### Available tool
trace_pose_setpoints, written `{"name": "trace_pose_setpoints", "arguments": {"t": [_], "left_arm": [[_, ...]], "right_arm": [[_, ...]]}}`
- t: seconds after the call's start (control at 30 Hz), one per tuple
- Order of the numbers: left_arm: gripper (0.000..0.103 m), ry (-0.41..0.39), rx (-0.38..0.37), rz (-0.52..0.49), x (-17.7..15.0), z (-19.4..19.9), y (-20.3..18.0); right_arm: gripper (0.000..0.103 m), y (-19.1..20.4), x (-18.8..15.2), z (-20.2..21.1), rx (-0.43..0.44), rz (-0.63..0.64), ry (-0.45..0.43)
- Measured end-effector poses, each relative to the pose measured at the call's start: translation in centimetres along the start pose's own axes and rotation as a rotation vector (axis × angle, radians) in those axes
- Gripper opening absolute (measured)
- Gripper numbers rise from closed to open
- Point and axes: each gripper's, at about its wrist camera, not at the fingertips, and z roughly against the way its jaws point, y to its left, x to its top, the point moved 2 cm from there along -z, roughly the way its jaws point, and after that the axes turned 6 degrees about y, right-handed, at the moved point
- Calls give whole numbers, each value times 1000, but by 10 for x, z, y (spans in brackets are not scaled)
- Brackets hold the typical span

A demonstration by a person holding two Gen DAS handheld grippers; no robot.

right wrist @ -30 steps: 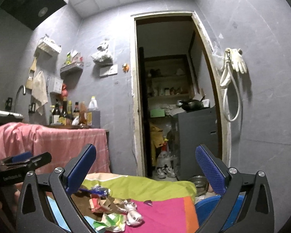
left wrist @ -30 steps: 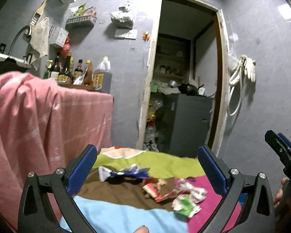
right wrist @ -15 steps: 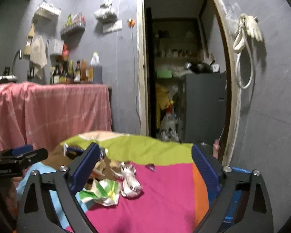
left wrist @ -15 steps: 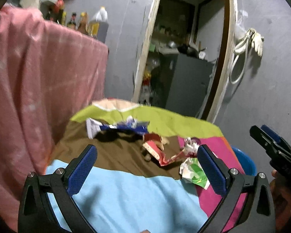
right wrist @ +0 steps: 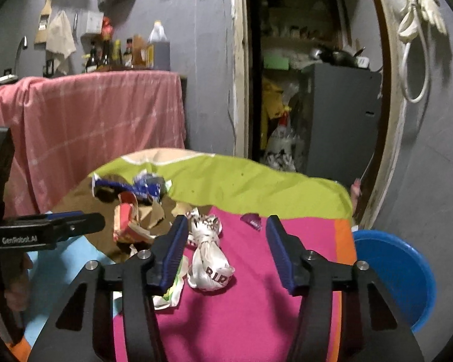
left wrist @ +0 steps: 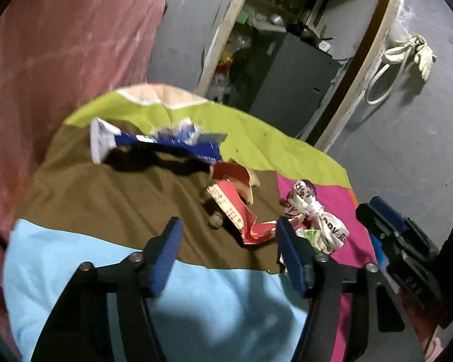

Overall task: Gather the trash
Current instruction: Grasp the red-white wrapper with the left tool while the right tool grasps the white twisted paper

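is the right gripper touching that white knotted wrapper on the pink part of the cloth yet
Apart. In the right wrist view the white knotted wrapper lies between the closing fingers of the right gripper, with bare pink cloth showing beside it on the right.

a patchwork cloth [right wrist: 256, 301] of green, brown, light blue and magenta panels covers the table. a pink cloth [right wrist: 90, 114] drapes the counter at left, with bottles [right wrist: 126, 51] standing along its top by the grey wall. an open doorway [right wrist: 311, 75] shows a dark cabinet [right wrist: 344, 114]. a glove [right wrist: 432, 9] and white hose [right wrist: 416, 69] hang at right.
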Motion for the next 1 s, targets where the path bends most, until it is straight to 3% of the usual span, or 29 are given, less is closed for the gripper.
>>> {"name": "trace_pose_setpoints", "arguments": {"t": [0.1,0.27,0.47,0.5,0.6,0.8,1.0], "left_arm": [[43,33,-15,20,3,-8,0],[42,63,-39,52,4,-17,1],[17,89,-53,74,6,-22,6],[12,88,-56,73,6,-23,4],[9,80,-62,68,6,-21,2],[8,19,-61,36,7,-6,-5],[8,-130,-16,-66,3,29,-27]], "right_arm": [[48,-1,-3,-9,14,13,39],[46,-1,-7,-22,42,16,98],[41,-2,-14,-41,74,-8,165],[37,-2,-16,-43,84,-14,174],[22,-3,-19,-43,109,-29,184],[12,-7,-19,-26,121,-48,129],[10,-8,-10,7,110,-58,-1]]}}
